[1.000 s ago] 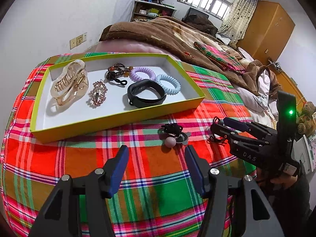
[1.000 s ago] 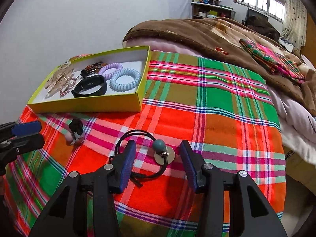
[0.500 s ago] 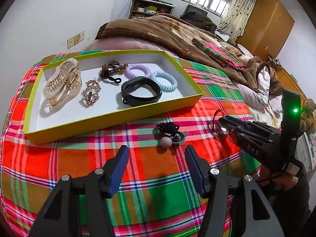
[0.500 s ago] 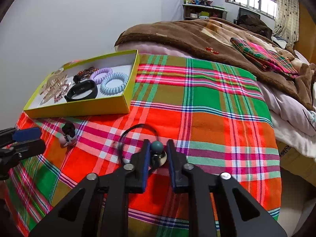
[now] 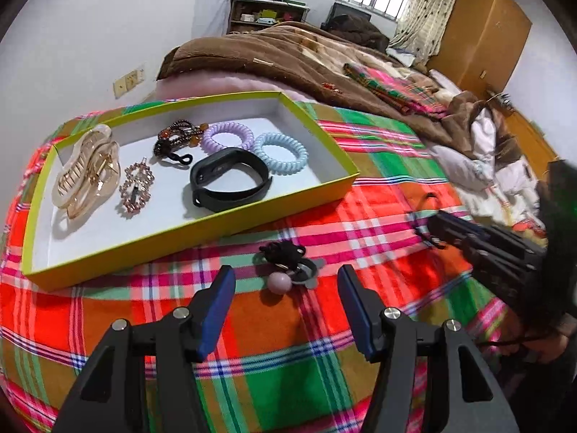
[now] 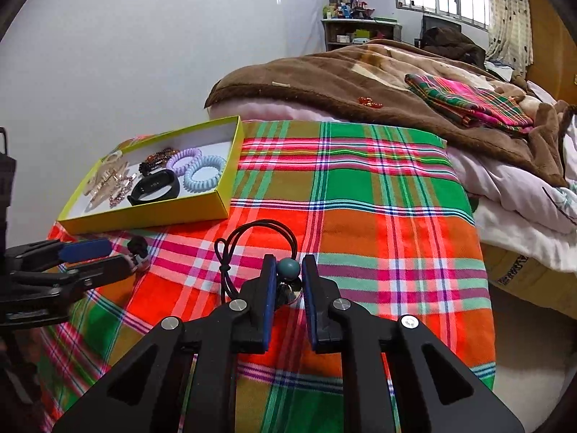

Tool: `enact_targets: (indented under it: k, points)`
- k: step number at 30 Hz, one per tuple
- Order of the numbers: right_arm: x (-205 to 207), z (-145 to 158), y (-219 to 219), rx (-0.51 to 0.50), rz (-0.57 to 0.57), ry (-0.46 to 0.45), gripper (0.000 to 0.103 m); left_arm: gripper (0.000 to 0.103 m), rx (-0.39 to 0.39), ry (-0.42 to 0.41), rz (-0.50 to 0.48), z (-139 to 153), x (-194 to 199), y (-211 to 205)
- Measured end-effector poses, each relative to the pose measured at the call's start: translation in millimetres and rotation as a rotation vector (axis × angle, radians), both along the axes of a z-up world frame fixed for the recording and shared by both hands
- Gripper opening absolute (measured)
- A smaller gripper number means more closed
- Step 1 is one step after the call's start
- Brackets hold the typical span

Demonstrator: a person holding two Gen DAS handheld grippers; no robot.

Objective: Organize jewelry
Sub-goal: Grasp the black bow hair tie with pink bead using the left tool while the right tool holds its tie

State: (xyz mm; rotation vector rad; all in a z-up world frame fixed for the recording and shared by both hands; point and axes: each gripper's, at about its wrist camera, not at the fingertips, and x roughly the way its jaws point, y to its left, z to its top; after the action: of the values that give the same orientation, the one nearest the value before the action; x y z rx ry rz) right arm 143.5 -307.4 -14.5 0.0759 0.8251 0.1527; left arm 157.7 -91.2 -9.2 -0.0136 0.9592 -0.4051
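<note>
Right tongs (image 6: pixel 289 275) clamp the teal-bead hair tie (image 6: pixel 288 268); left tongs (image 5: pixel 285 301) gape before the pink-bead tie (image 5: pixel 279 283), beside the yellow tray (image 5: pixel 187 232)

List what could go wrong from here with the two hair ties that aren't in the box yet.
1. The right gripper pinches the teal-bead hair tie near its bead; the round bead may slip free.
2. Its loose black loop hangs out and could catch the yellow box rim.
3. The left gripper is open around the pink-bead hair tie; closing on the bead may roll it away across the plaid cloth.
</note>
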Motion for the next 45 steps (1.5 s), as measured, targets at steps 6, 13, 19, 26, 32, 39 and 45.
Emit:
enact_targets:
  k: [6, 13, 19, 26, 32, 39, 45]
  points:
    - [-6.0, 3.6, -2.6, 0.015, -0.004, -0.010, 0.015, 0.061, 0.046, 0.006, 0.001, -8.9, 6.2, -10.2]
    - [-10.2, 7.2, -3.0, 0.026, -0.003, -0.023, 0.015, 0.061, 0.125, -0.016, -0.001, -13.1, 6.7, -26.8]
    - [-11.7, 8.2, -2.7, 0.028, -0.005, -0.025, 0.015, 0.061, 0.157, -0.033, 0.008, -14.5, 6.0, -30.7]
    - [-12.0, 8.2, -1.6, 0.026, -0.005, -0.027, 0.015, 0.039, 0.136, -0.034, 0.003, -12.3, 5.3, -28.9]
    - [-14.3, 9.9, 0.9, 0.024, -0.001, -0.029, 0.015, 0.033, 0.114, -0.028, -0.007, -9.9, 2.4, -27.1]
    - [-16.7, 13.3, 4.2, 0.023, 0.003, -0.036, 0.015, 0.029, 0.091, -0.038, -0.008, -3.9, -2.7, -23.4]
    - [-18.6, 16.9, 6.8, 0.021, 0.006, -0.043, 0.015, 0.029, 0.065, -0.047, -0.004, 2.6, -5.8, -17.6]
